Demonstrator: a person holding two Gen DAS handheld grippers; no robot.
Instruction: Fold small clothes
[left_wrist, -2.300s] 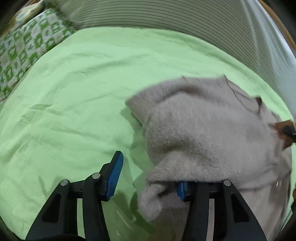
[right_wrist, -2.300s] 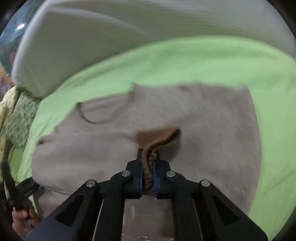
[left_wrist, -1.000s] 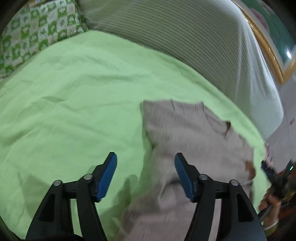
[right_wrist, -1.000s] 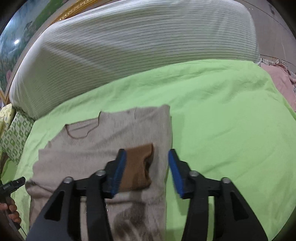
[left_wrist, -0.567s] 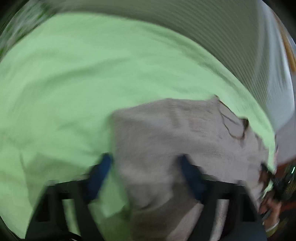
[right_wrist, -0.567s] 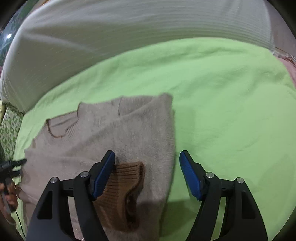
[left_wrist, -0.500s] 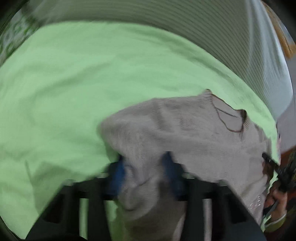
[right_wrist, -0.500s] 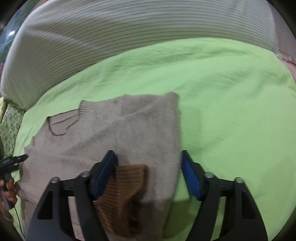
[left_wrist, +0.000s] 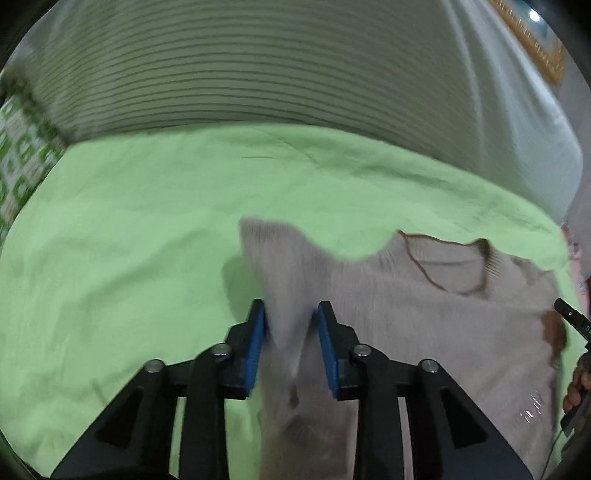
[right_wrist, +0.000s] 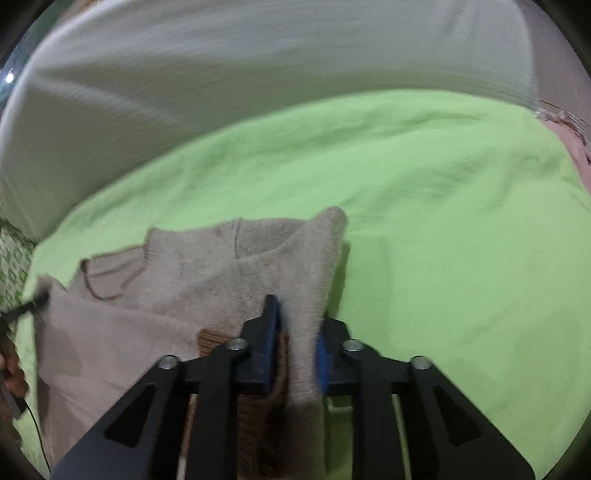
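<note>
Left tool: the left tool (left_wrist: 290, 325) was clamped on a raised fold of the beige sweater (left_wrist: 406, 314), its blue pads (left_wrist: 256, 347) pressing the knit from both sides.
Right tool: the right tool (right_wrist: 297, 328) was clenched on the opposite edge of the sweater (right_wrist: 207, 288), the fabric bunched between its blue pads (right_wrist: 273, 332).
Sweater position: it lay on the green bedsheet (left_wrist: 129, 240); in the left wrist view it spread from the centre toward 3 o'clock, and in the right wrist view from the centre toward 9 o'clock.
Sweater shape: the gripped corners stood up in peaks, while the middle sagged against the sheet; the cloth near both tools was motion-blurred.
Neckline: the brown-trimmed collar (left_wrist: 448, 266) sat at about 2 o'clock in the left wrist view and at about 9 o'clock (right_wrist: 110, 277) in the right wrist view.
Brown cuff: a ribbed brown cuff (right_wrist: 214, 338) lay on top of the body just at 9 o'clock of the right tool; the same patch (left_wrist: 554, 332) showed at 3 o'clock in the left wrist view.
Bedsheet: the green sheet (right_wrist: 443, 221) was lightly wrinkled.
Striped bolster: a pale striped cushion (left_wrist: 277, 66) ran along 12 o'clock behind the sheet.
Patterned pillow: a green and white pillow (left_wrist: 18, 158) sat at 9 o'clock in the left wrist view.
</note>
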